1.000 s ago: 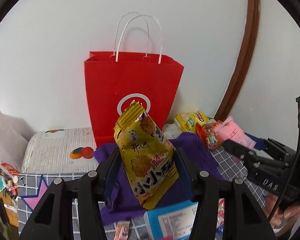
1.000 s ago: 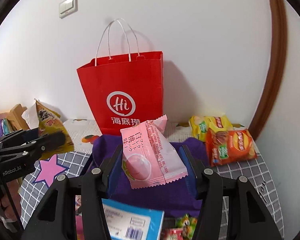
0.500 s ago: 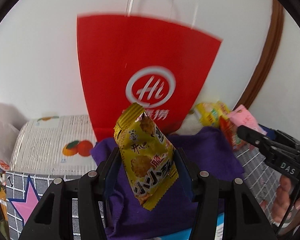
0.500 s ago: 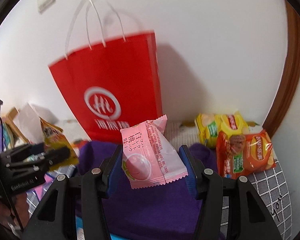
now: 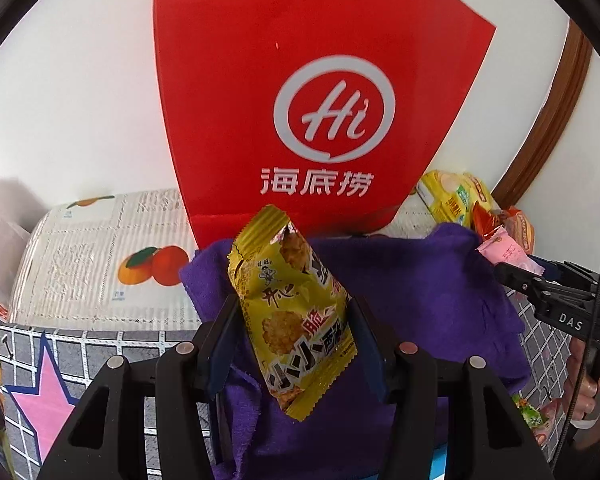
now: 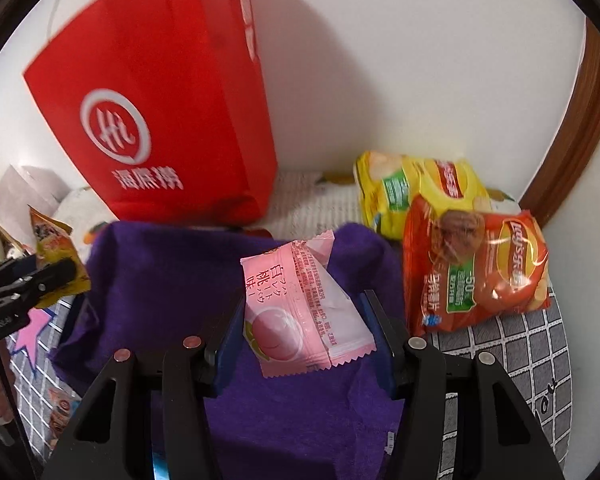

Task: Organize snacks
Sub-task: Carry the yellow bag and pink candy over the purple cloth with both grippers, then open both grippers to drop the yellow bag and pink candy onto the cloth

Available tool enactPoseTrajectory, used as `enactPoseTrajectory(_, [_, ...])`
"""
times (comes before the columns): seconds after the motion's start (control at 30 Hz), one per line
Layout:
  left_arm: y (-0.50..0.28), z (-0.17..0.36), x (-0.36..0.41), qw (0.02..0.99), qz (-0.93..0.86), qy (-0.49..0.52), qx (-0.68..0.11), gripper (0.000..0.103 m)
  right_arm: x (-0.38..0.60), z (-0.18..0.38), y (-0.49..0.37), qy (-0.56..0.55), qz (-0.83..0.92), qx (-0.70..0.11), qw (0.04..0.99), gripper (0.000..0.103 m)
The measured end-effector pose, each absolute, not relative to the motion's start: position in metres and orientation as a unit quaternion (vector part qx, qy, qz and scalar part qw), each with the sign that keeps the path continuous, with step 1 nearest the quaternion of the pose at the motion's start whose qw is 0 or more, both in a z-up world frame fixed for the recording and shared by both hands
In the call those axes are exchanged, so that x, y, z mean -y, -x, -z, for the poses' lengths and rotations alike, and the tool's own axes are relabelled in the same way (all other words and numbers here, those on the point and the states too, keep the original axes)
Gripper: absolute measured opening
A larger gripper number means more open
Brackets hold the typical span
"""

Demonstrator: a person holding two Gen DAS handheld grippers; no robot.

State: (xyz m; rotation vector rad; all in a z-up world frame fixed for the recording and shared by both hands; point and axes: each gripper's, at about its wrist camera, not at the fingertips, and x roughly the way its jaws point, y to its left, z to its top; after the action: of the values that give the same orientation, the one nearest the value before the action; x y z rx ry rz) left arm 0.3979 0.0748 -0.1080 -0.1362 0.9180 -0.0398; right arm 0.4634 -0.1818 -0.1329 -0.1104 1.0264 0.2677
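My left gripper [image 5: 294,322] is shut on a yellow cracker packet [image 5: 296,312] and holds it above a purple cloth [image 5: 420,280], close in front of the red paper bag [image 5: 300,80]. My right gripper [image 6: 304,320] is shut on a pink peach-candy packet [image 6: 300,312] over the same cloth [image 6: 172,264]. The red bag [image 6: 160,100] stands at the back left in the right wrist view. Each gripper shows in the other's view: the right one [image 5: 512,272] at the right edge, the left one [image 6: 60,276] at the left edge.
A yellow chip bag [image 6: 420,188] and an orange chip bag [image 6: 476,264] lie right of the cloth by the wall. A fruit-print carton [image 5: 100,256] lies left of the bag. The grey checked tablecloth [image 6: 520,340] has a pink star [image 5: 48,392]. Small snacks [image 5: 534,416] lie near the front.
Both grippers have moved forward toward the red bag and wall, each still holding its packet. The bag now fills much more of both views.
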Motion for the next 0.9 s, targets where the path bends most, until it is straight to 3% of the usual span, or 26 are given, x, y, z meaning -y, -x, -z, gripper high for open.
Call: enactPoseTrajectory(0.9, [-0.417,0.146,-0.072,0.864,0.018,0.079,-0.496,0.052,0.166,0.175,-0.474,0.084,-0.111,-0.549,0.824,0.055])
